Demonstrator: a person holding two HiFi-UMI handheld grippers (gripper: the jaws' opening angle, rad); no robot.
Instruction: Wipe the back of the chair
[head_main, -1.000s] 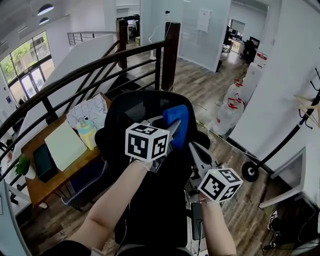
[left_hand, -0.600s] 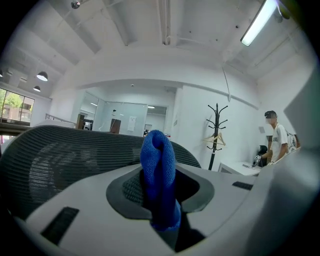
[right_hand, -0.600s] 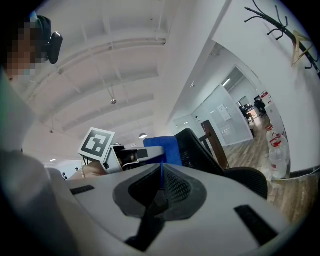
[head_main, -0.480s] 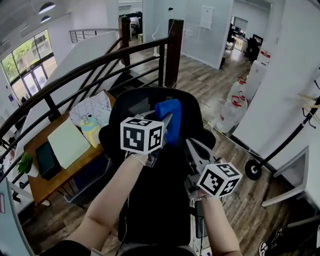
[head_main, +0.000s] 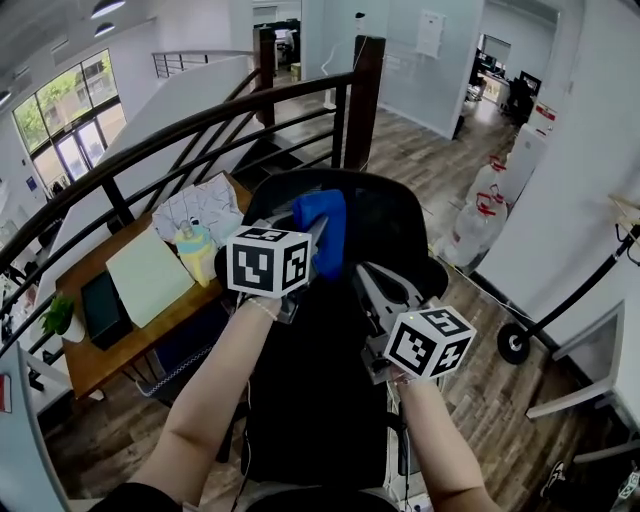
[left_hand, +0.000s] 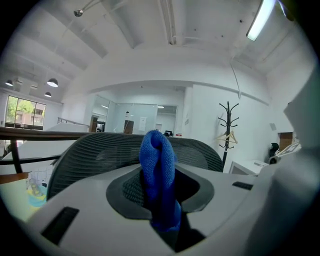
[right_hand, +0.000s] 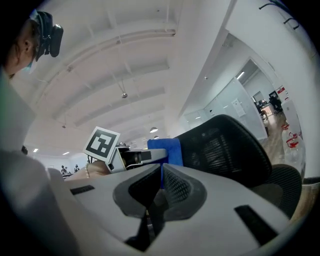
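Head view | left tongs (head_main: 314, 243) clenched on blue cloth (head_main: 327, 222), frame centre, over top of chair back (head_main: 392, 215), contact unclear | right tongs (head_main: 364, 284) pinched together, nothing between, lower right of blue cloth, over chair back

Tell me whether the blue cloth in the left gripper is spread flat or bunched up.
Bunched up: the blue cloth stands as a doubled-over roll pinched between the jaws of the left gripper.
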